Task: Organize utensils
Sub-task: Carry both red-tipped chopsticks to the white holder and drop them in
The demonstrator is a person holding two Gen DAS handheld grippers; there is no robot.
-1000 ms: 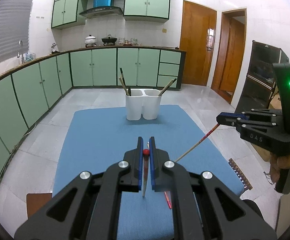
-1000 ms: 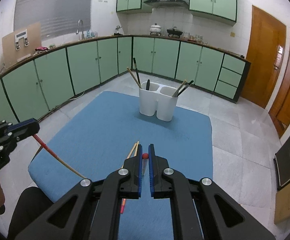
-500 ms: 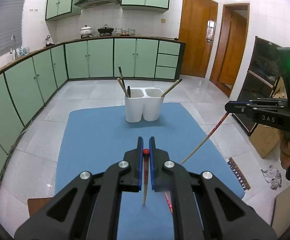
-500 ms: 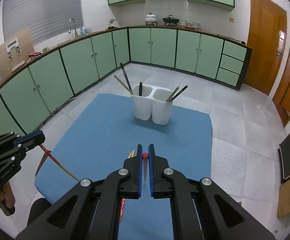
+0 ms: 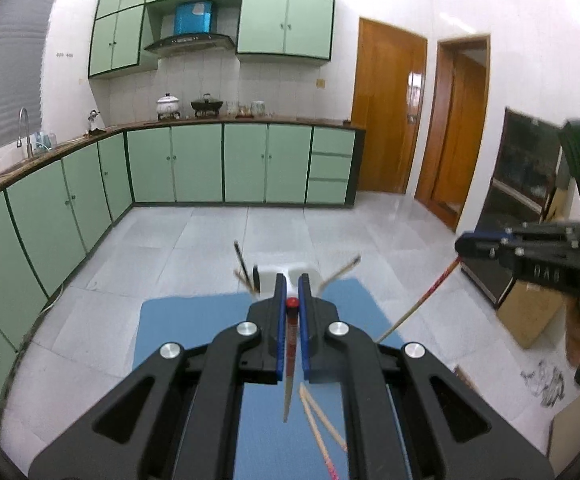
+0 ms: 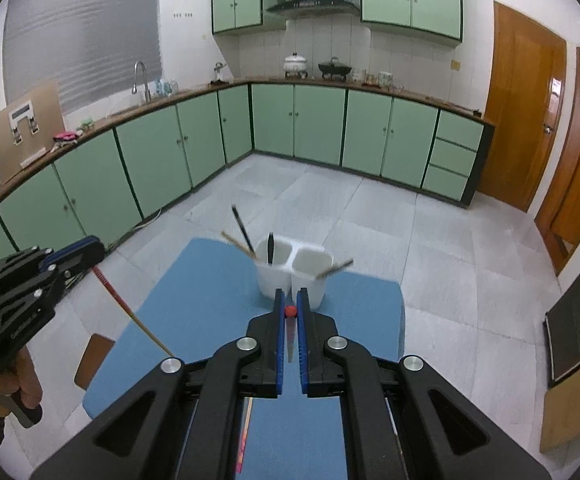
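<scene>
**Two chopsticks held above the blue table, holder ahead**

The blue tabletop carries a white two-compartment holder near its far edge, placed so that sticks can be dropped in from above. Its left compartment has dark and wooden sticks leaning out to the left; a wooden one pokes from the right compartment.

The left gripper is closed tight on a red-tipped chopstick, pinched just below its red end, so the shaft hangs down and back towards the camera. The right gripper is likewise clamped on its own red-tipped chopstick, gripped the same way. Holding each by its top probably lets the pointed end enter a compartment first.

In both views the holder sits directly beyond the fingertips, near but apart. A loose pair of wooden chopsticks lies on the cloth towards the near edge, below the left gripper, not yet collected.
</scene>
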